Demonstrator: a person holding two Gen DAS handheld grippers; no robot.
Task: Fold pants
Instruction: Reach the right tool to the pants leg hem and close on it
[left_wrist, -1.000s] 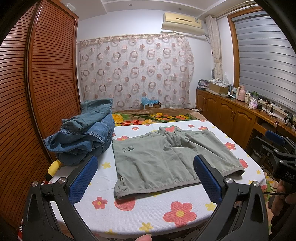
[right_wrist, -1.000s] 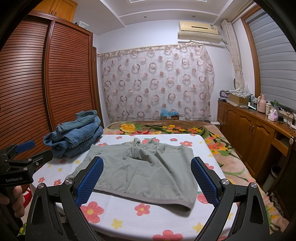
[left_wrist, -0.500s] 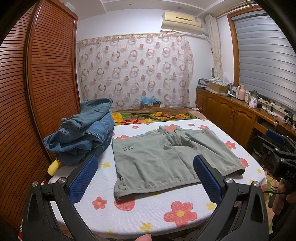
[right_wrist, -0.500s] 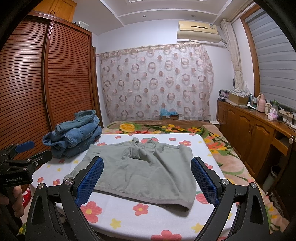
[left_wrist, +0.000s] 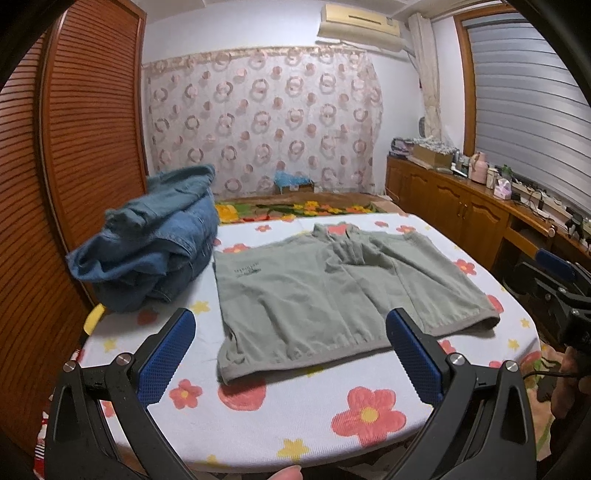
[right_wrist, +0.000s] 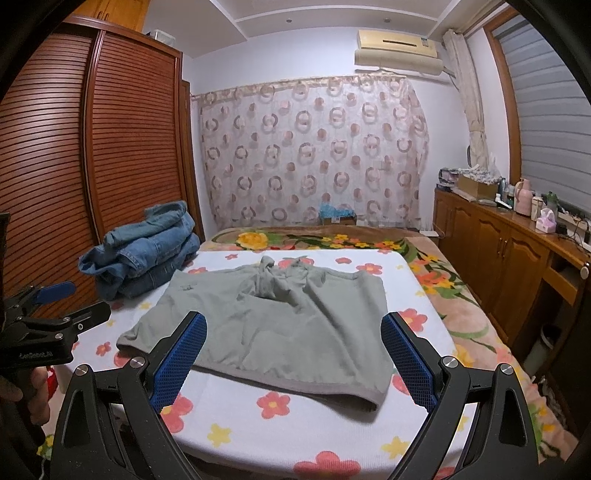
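Currently both the left gripper and right gripper hover with jaws wide, holding nothing. Grey-green pants lie flat on the flowered table, beside folded jeans. Fabric appears light and limp; pinch the near hem corners.

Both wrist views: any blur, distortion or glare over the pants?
Left wrist view: strong fisheye bend and dark corner vignette; the green pants and denim pile look slightly soft, as if motion-blurred. Right wrist view: same barrel distortion, bowed wardrobe doors, pants sharper. No glare on the fabric in either; soft even indoor light, faint shadow under the hem.
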